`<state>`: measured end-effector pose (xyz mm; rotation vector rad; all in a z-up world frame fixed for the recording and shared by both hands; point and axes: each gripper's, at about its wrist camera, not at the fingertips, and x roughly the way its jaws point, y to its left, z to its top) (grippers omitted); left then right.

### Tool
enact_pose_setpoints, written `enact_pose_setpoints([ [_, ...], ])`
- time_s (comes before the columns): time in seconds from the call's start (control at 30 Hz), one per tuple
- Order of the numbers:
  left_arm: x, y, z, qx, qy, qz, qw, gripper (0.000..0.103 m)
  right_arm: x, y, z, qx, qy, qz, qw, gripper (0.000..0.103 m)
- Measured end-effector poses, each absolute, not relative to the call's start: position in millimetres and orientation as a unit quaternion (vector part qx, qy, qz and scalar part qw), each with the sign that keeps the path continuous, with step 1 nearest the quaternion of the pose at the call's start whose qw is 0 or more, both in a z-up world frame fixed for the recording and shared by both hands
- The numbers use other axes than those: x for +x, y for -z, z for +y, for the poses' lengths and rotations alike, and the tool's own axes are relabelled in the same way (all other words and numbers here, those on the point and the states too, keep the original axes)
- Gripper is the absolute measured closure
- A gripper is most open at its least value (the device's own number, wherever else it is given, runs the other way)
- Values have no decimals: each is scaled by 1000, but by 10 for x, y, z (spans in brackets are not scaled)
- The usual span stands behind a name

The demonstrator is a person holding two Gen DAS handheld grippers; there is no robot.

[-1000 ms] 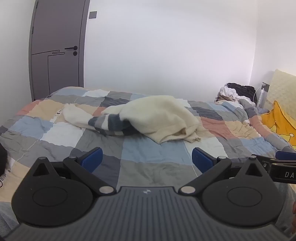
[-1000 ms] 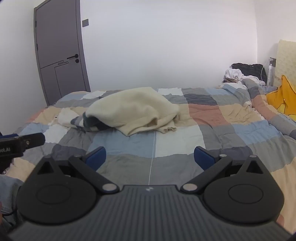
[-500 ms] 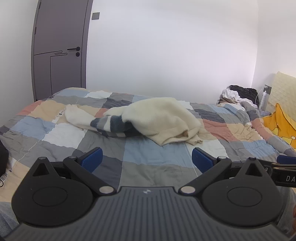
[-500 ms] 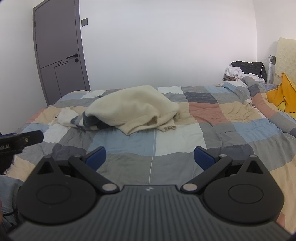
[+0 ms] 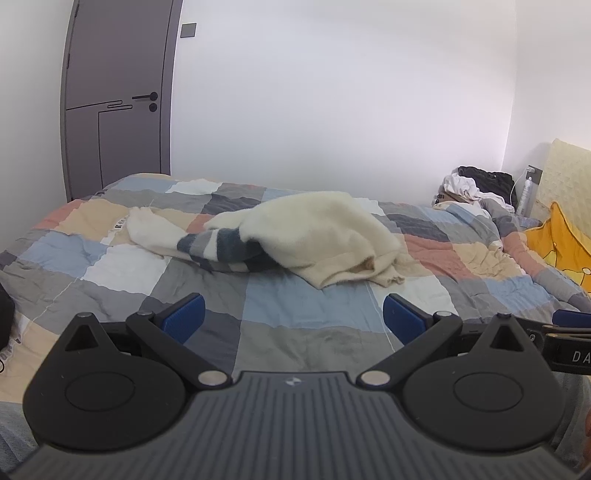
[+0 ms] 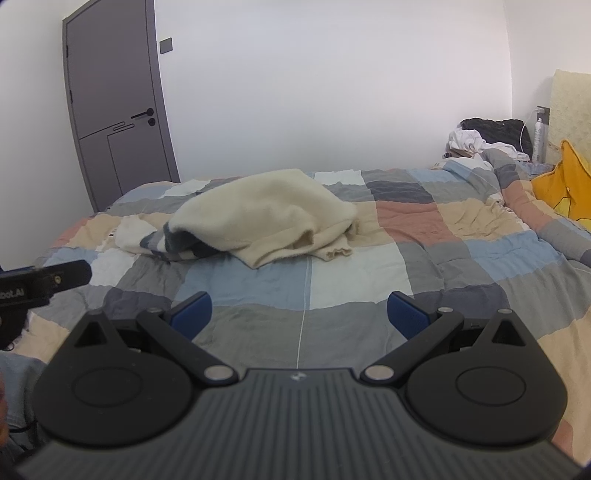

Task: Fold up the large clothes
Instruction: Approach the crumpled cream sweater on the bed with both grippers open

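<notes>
A: Sweater [image 5: 317, 230] — where is it?
B: Crumpled mid-quilt [image 5: 280, 310], well ahead of the left gripper [image 5: 291, 314] and right gripper [image 6: 301, 310]; both have their jaws spread wide, holding nothing.
A: Anything unclear?
B: Its striped sleeve [image 6: 177, 242] tucks under the cream body, so the layout is hard to read

A bed [image 5: 280, 332] spread with a patchwork quilt [image 6: 424, 258] of blue, grey, beige and salmon squares fills the room beneath plain white walls [image 5: 332, 92] in soft, even light. A grey door [image 5: 114, 99] with a dark handle stands shut at the far left, a small grey wall switch [image 5: 188, 30] beside it. At the far right lie a heap of dark and white clothes [image 6: 484, 134], a cream padded headboard [image 6: 570, 110] and a yellow cushion [image 5: 561, 243].
</notes>
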<state>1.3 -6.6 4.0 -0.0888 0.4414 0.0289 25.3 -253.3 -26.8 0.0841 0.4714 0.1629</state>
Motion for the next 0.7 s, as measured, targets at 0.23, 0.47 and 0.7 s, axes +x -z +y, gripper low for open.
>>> enact_pose_setpoints([
  [0.23,57,6,-84,-45,-26,220,974,0,305,284,-2592,49,-87,233,967,0],
  [0.47,110,67,-51,-46,-33,227,972,0,399,358,-2572,55,-95,253,961,0],
  [0.7,151,106,-67,-42,-30,231,971,0,425,387,-2501,49,-96,259,960,0],
])
